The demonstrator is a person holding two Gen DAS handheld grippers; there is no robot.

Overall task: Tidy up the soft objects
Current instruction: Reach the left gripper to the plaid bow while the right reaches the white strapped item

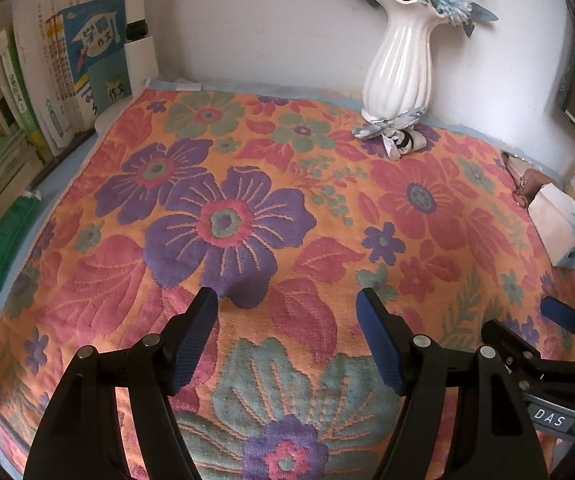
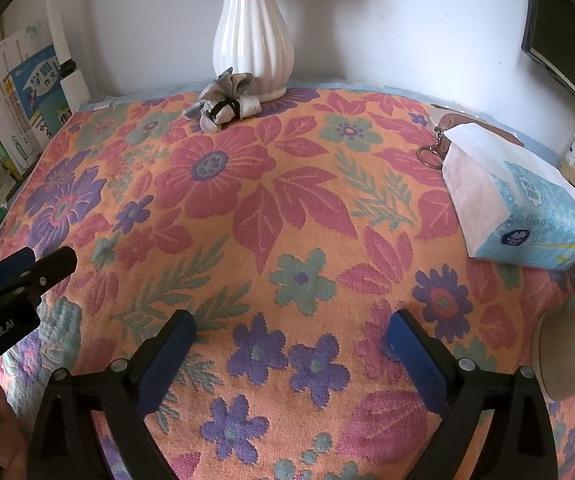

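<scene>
The task's thing, as I judge it, is the flowered woven towel (image 1: 287, 208), orange with purple, red and green blooms, spread flat over nearly the whole table; its far edge lies along the wall, where a blue strip of table shows past it. Both claws sit over its near edge, pointing steeply down at the cloth.

The left gripper (image 1: 287, 304) stands about 2 thirds open with nothing between its blue pads. The right gripper (image 2: 291, 324) stands nearly full wide, likewise empty.

The relation that counts: the towel lies directly below and ahead of both claws, its long axis running left to right across the table as far as I can tell, so each hand is nearest its own near corner. A fold away from the person looks the likely move.

Along the far edge a small grey-and-white fabric bow (image 2: 227, 100) lies on the towel, touching the foot of a white ribbed ceramic vase (image 2: 251, 40). At the right edge a blue-and-white soft tissue pack (image 2: 527, 216) rests on the cloth.
</scene>
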